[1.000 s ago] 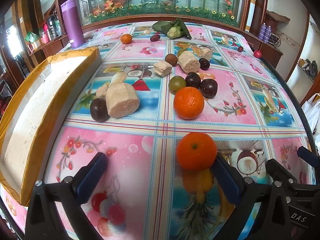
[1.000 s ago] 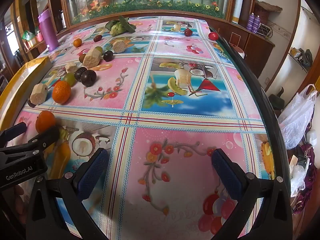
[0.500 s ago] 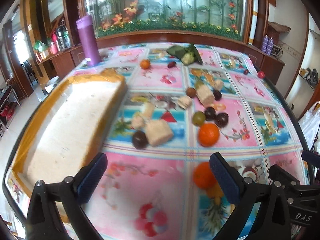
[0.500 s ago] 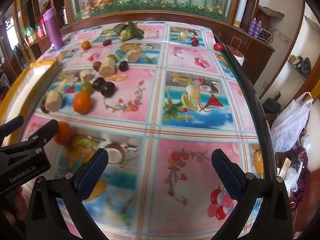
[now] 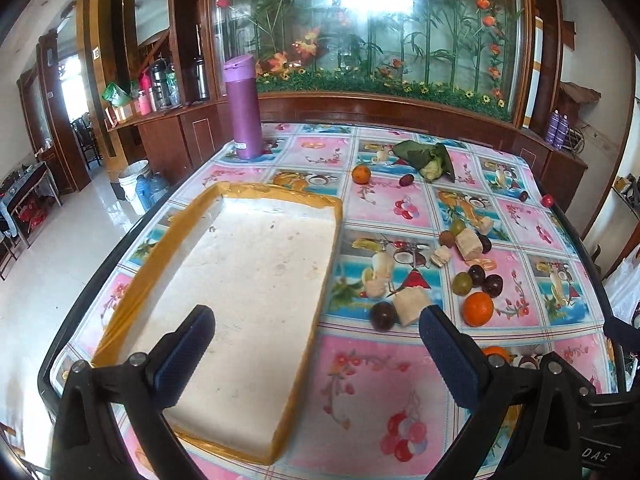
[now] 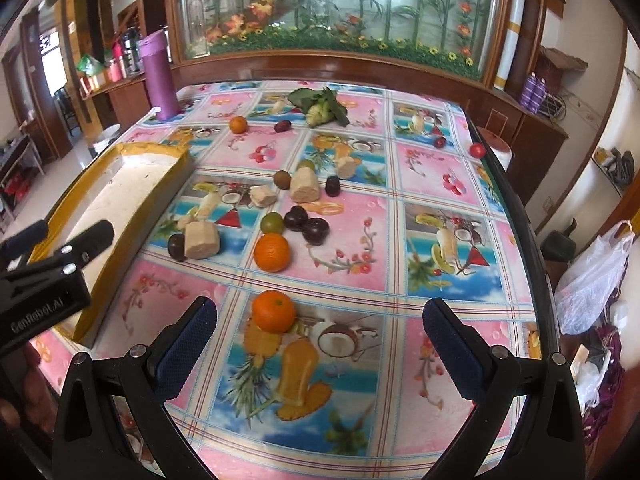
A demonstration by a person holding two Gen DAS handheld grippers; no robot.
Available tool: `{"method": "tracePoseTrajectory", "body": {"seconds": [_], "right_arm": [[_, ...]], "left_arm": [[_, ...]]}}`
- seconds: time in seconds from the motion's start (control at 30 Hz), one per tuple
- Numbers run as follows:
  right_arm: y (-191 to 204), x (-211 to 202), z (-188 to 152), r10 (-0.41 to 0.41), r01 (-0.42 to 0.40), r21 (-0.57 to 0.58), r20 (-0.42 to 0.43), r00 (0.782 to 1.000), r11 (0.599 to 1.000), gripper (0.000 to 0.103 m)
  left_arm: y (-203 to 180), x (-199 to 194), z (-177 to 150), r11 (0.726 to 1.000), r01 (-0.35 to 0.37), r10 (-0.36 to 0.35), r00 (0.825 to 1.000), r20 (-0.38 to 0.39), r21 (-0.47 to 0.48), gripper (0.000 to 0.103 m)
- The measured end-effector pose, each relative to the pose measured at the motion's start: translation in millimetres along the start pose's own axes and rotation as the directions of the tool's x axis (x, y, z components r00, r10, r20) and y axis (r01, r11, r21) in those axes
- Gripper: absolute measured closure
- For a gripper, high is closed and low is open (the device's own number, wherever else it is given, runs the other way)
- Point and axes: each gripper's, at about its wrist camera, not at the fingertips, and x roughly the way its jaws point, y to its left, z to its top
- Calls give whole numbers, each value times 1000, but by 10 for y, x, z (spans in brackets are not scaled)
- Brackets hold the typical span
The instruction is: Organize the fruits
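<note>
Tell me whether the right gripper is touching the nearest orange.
Apart. In the right wrist view, the right gripper is open, and the nearest orange sits on the tablecloth beyond its left fingertip, cloth visible between them.

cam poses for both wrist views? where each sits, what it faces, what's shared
Left wrist: on the left gripper, above the table's near left, facing the white tray; its own open fingers show, with the right gripper's body at lower right.
Right wrist: on the right gripper, facing along the table toward the near orange; its open fingers and the left gripper show.
Shared: tray, scattered fruit, purple bottle, glass flower display.
</note>
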Motion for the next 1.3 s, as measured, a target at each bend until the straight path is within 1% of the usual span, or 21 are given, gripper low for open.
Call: {"method": "tracePoseTrajectory", "body": {"seconds": [0.07,0.13,0.27,0.57,0.9,1.3], "right_arm": [[7,15,-3,4,-4,6,-4,1000,1000,0],[4,6,4,-3,3,20,3,1000,1000,0],[-11,-8,9,-26,26,29,17,1000,999,0],[-44,-82,6,-52,50,42,50,997,998,0],[-95,-110,-11,-54,51,62,56,997,997,0],[-93,-124,-24,-57,54,58,57,997,997,0]], "left_arm": [[102,-10,0,1000,-12,12,1000,7,-20,0],[188,14,5,999,-22,22,1000,-3,-38,0],[261,45,-3,998,-33,32,999,-9,-60,0],[201,-6,0,999,-34,35,999,34,-26,0],[144,-26,-24,1000,-12,13,999,32,-15,0],[75,-67,-48,1000,17,-17,999,35,3,0]]}}
